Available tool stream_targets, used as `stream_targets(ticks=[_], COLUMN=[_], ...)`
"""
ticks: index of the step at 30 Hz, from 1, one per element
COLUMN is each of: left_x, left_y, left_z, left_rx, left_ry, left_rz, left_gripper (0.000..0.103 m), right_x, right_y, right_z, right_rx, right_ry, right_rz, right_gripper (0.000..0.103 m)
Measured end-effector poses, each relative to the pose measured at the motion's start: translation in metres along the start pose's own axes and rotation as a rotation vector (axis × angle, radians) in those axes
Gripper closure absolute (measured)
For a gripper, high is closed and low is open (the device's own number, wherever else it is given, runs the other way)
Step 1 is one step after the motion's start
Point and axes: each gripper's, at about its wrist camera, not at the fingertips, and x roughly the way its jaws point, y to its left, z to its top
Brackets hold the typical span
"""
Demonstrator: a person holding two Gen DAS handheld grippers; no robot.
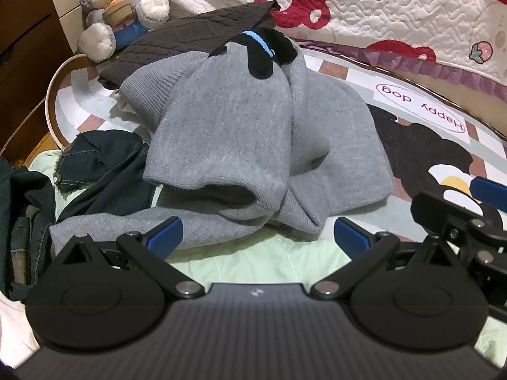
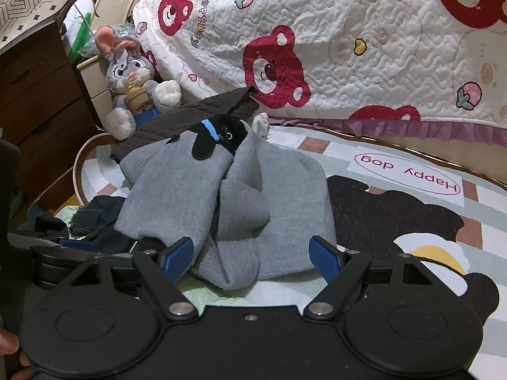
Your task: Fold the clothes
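A crumpled gray sweater (image 1: 253, 133) lies heaped on a round rug (image 1: 412, 117) printed with a black cartoon dog and the words "Happy dog", and we hold our two grippers low over its near edge. Our left gripper (image 1: 258, 239) has its blue fingers (image 1: 166, 234) spread wide and released, grasping nothing, with the sweater's near hem just beyond their tips. Our right gripper (image 2: 252, 258) is likewise released, its fingers (image 2: 179, 255) apart on either side of a hanging fold of the gray knit, though we cannot tell whether they touch it. In the left wrist view that right gripper shows at the near right edge.

The sweater carries a black patch with a light blue stripe (image 1: 264, 52) at its far, raised end. Behind it lies a dark brown cable-knit garment (image 1: 190, 39), partly under the gray one. To the left of the sweater sits dark denim clothing (image 1: 101, 164), and a pale green garment (image 1: 253, 259) is spread near us beneath the fingers.

At the far left a gray stuffed rabbit (image 2: 130, 95) sits against wooden drawers (image 2: 41, 101). A white quilt with red bears (image 2: 348, 41) hangs down across the far side, above a purple ruffle (image 2: 427, 128).
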Motion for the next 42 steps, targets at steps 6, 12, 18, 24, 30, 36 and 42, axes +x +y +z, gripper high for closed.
stream_targets(ticks=[6, 12, 18, 24, 30, 36, 42], left_x=[0.001, 0.003, 0.005, 0.013, 0.028, 0.045, 0.074], left_y=[0.0, 0.0, 0.0, 0.003, 0.024, 0.057, 0.07], left_z=[0.0, 0.0, -0.001, -0.003, 0.002, 0.022, 0.04], left_rx=[0.0, 0.002, 0.002, 0.017, 0.025, 0.001, -0.018], left_ry=[0.006, 0.012, 0.018, 0.023, -0.006, -0.037, 0.009], left_rz=[-0.004, -0.009, -0.012, -0.042, -0.026, 0.0, 0.05], left_gripper=[0.0, 0.0, 0.0, 0.0, 0.0, 0.0, 0.028], right_x=[0.0, 0.0, 0.0, 0.002, 0.024, 0.065, 0.099], right_y=[0.0, -0.001, 0.001, -0.001, -0.013, -0.047, -0.057], right_z=[-0.001, -0.001, -0.002, -0.003, 0.018, 0.03, 0.034], right_rx=[0.005, 0.013, 0.014, 0.002, -0.212, -0.126, -0.024], right_ry=[0.006, 0.018, 0.019, 0.03, -0.032, 0.032, 0.065], right_rz=[0.0, -0.001, -0.001, 0.001, -0.104, 0.006, 0.098], right_gripper=[0.019, 0.019, 0.019, 0.016, 0.012, 0.012, 0.013])
